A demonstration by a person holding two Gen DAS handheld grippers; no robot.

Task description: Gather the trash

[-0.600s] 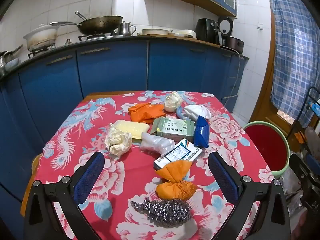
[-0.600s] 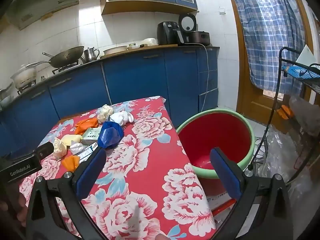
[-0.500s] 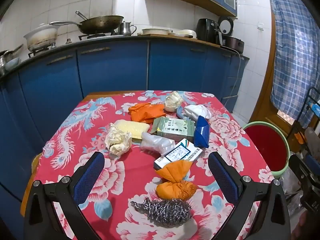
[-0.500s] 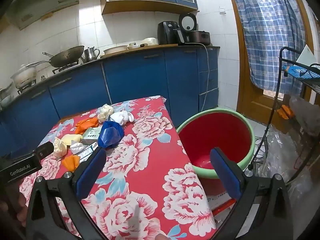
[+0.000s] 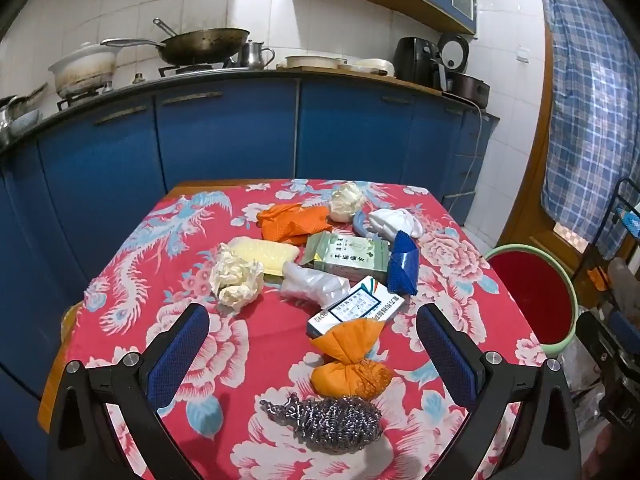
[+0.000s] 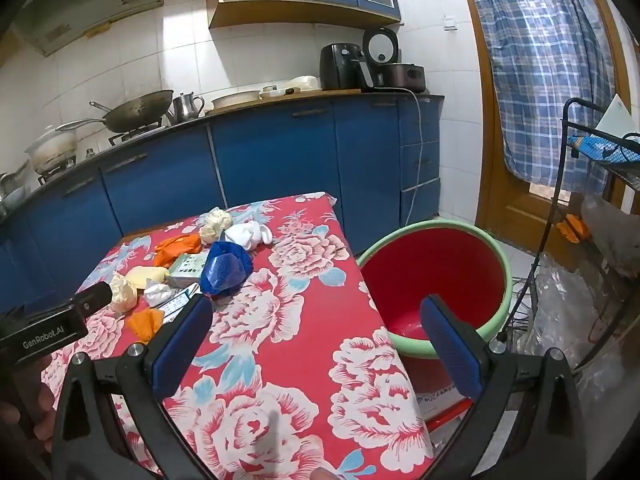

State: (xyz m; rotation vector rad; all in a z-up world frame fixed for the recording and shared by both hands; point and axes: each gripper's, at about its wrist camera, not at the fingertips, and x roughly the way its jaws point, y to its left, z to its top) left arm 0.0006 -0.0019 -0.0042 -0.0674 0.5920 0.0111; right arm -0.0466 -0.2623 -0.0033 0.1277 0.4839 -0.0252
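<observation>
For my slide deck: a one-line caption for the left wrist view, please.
Open left gripper hovers over a floral tablecloth strewn with trash, steel scourer nearest, red bin beside the table.

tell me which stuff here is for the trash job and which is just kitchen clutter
For the job:
steel scourer
orange wad
crumpled paper
blue wrapper
green box
red basin

Just lying about:
wok
kettle
air fryer
</observation>
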